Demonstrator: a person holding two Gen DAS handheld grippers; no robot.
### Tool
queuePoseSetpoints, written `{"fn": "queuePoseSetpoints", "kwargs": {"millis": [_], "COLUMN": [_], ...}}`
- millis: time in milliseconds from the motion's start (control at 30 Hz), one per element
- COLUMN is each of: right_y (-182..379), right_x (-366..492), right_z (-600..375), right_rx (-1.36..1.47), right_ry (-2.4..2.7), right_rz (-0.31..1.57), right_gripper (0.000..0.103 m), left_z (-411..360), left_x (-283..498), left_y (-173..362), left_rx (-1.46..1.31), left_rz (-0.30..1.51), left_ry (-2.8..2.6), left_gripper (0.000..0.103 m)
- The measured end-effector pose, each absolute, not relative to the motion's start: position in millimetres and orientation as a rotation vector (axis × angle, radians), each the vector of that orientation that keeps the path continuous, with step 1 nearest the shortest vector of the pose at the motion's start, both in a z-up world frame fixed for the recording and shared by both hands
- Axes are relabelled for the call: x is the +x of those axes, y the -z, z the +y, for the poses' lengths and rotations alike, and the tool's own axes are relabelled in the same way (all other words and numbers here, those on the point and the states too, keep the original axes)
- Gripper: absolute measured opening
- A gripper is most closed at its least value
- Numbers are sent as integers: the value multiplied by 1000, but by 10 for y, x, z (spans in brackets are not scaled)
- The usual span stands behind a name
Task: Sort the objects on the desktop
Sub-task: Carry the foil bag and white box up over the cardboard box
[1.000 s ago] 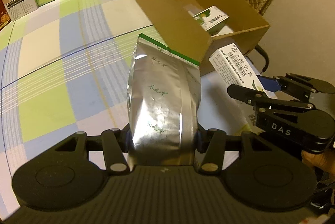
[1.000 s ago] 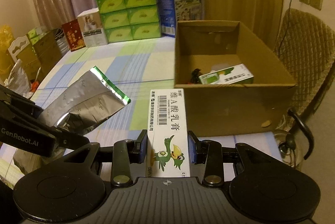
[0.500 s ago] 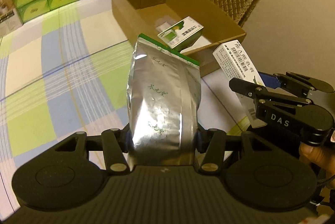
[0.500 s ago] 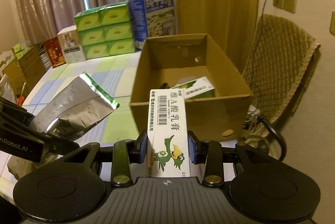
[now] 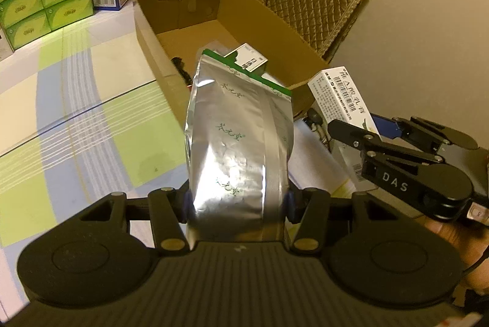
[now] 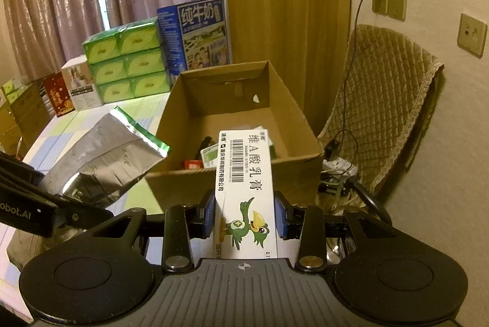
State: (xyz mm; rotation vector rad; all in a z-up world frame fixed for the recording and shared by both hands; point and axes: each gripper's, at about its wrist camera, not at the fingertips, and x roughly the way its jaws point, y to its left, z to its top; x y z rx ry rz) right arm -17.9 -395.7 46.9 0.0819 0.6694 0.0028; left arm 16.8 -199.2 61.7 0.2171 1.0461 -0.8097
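Both grippers are loaded: my left gripper (image 5: 237, 201) is clamped on the lower part of a silver foil pouch (image 5: 238, 137), and my right gripper (image 6: 244, 218) pinches a white ointment carton (image 6: 246, 186) near its base, so each item sticks out forward, ready, I judge, to drop in. I have both tilted toward the open cardboard box (image 6: 235, 174) just beyond, pouch left of carton, where a green-and-white packet (image 5: 247, 61) already lies.
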Motion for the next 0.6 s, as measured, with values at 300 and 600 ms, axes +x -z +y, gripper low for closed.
{"fn": "queuePoseSetpoints", "kwargs": {"millis": [300, 600], "right_y": [-516, -536], "right_x": [-33, 171], "right_z": [-4057, -4103], "right_rx": [57, 14], "right_ry": [-7, -14], "right_rz": [662, 662], "right_gripper": [36, 36], "left_z": [-2179, -2331], "left_x": [251, 355], "left_y": [-640, -636], "left_rx": [170, 148], "left_rz": [1054, 1060], "left_ry": [797, 788], "left_gripper": [49, 49]}}
